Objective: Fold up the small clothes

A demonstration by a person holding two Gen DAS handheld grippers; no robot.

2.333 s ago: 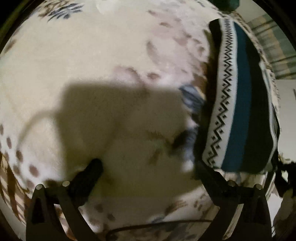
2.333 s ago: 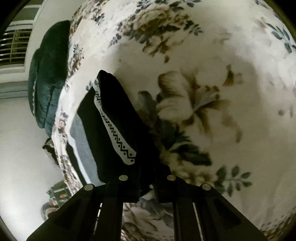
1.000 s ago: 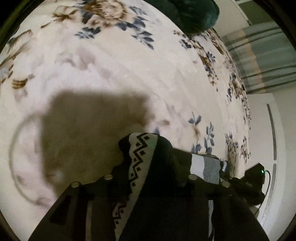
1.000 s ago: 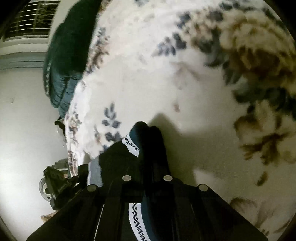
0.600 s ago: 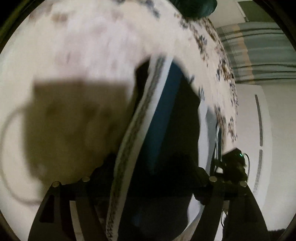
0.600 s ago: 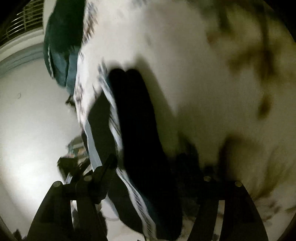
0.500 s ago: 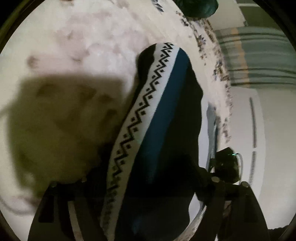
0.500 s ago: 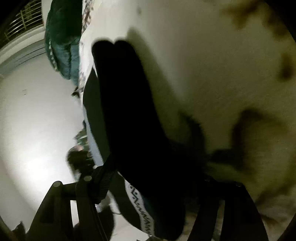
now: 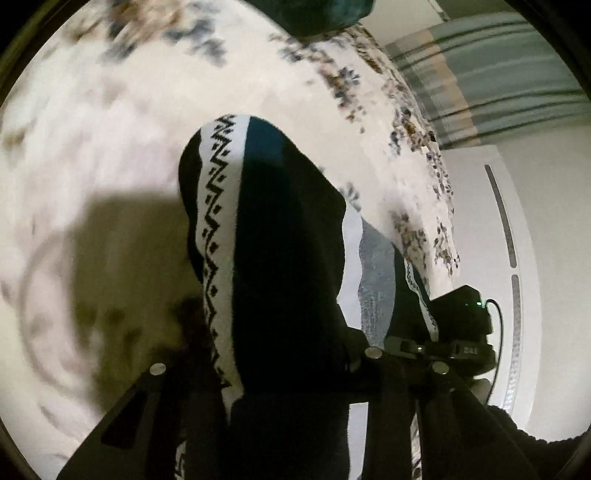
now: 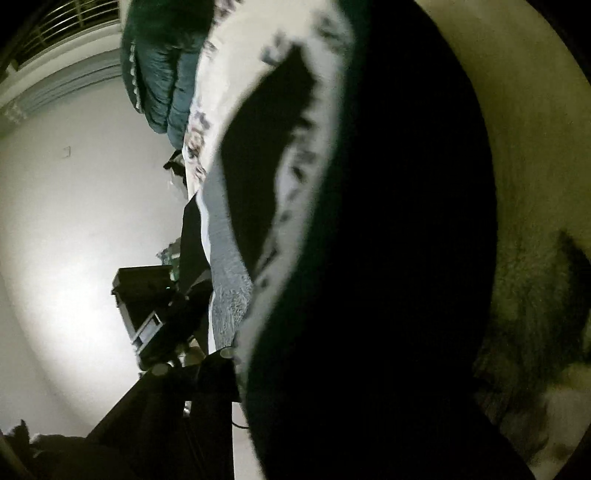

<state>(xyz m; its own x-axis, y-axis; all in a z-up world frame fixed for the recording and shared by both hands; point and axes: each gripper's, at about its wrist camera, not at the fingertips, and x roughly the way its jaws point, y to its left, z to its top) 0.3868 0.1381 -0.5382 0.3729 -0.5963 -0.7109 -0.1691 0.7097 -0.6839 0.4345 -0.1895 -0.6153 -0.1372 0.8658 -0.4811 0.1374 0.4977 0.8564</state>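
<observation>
A small knitted garment (image 9: pixel 280 258), black and teal with a white zigzag band and a grey stripe, hangs over my left gripper (image 9: pixel 266 365), whose fingers are closed on its fold above the floral bedspread (image 9: pixel 110 129). In the right wrist view the same garment (image 10: pixel 369 258) fills most of the frame and covers my right gripper (image 10: pixel 317 369); only its left finger (image 10: pixel 218 365) shows, so its state is unclear. The other gripper's body appears at the right of the left wrist view (image 9: pixel 461 325) and at the left of the right wrist view (image 10: pixel 155 314).
A dark green pillow lies at the bed's far end (image 9: pixel 325 14) (image 10: pixel 162 62). The bed edge runs along the right of the left wrist view, with striped curtains (image 9: pixel 498 74) and a white wall panel (image 9: pixel 517 258) beyond. A white wall (image 10: pixel 74 221) lies left in the right wrist view.
Both grippers opened briefly half a second ago with the garment lying between the fingers. Now the left fingers have closed on the fold, and the garment has swung closer over the right camera.
</observation>
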